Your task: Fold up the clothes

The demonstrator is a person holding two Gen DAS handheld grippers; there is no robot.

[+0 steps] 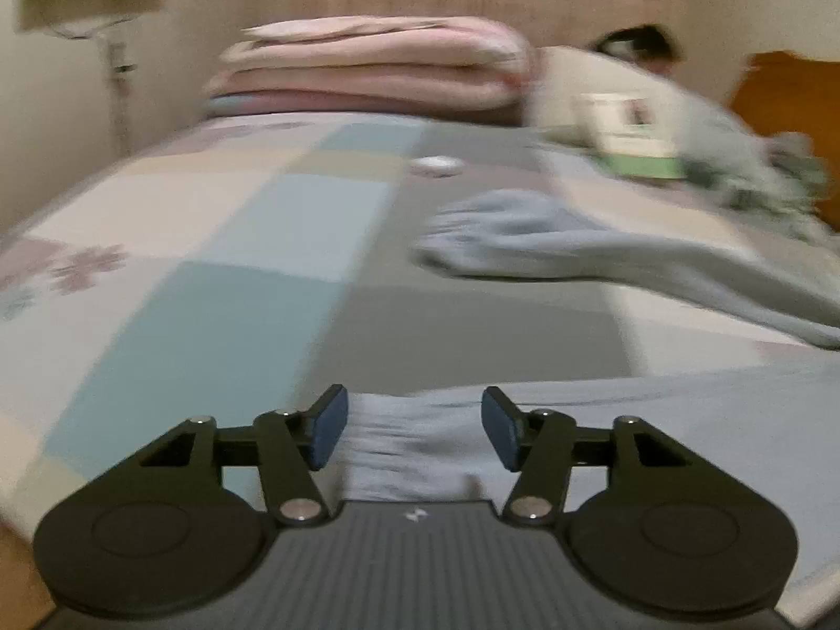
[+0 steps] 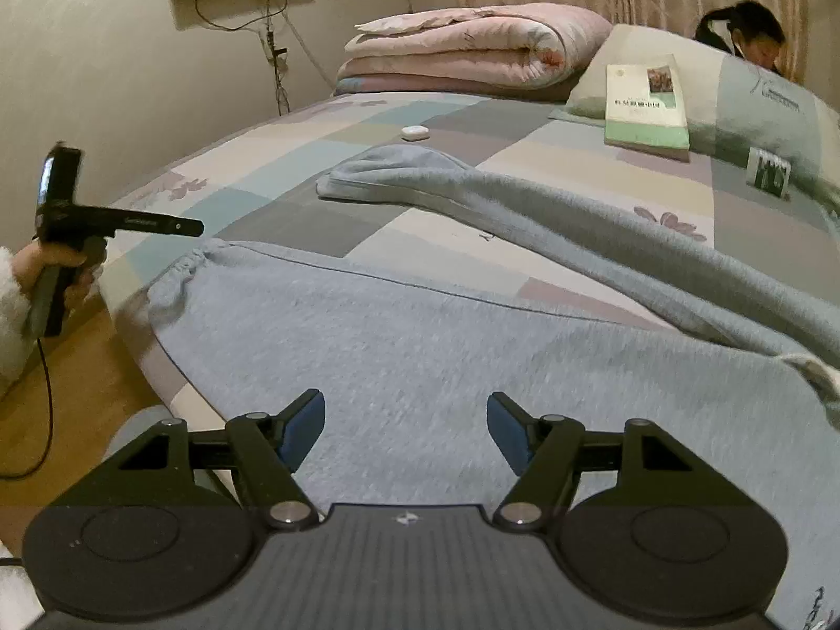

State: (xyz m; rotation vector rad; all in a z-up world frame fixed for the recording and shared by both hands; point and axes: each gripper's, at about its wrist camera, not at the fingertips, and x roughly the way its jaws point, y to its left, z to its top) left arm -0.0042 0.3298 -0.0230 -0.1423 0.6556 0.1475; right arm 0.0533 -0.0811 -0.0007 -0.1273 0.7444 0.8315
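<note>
- My left fingers (image 1: 415,428) stand apart, released, with the gathered cuff (image 1: 399,441) of the grey trousers (image 2: 420,346) lying between the pads but not pressed by them.
- My right fingers (image 2: 403,433) are also spread and hold nothing; they hover over the broad near panel of the same garment.
- The trousers lie on the patchwork bed (image 2: 294,157). One leg runs across in front of me, and the other leg (image 2: 525,210) stretches from 3 o'clock up towards 11 o'clock, its cuff ending near a small white case (image 2: 415,132).
- At 12 o'clock a folded pink quilt (image 2: 472,47) sits at the head of the bed, and a book (image 2: 646,105) leans on a pillow (image 2: 735,89) at 1 o'clock.
- I judge the fold is at an early stage: the two legs are splayed apart, not stacked.
- Next, I reckon, each hand needs a firm pinch on cloth, so one leg can be carried over onto the other with edges matched.
- The left view is blurred, so I cannot tell how flat the cuff lies.
</note>
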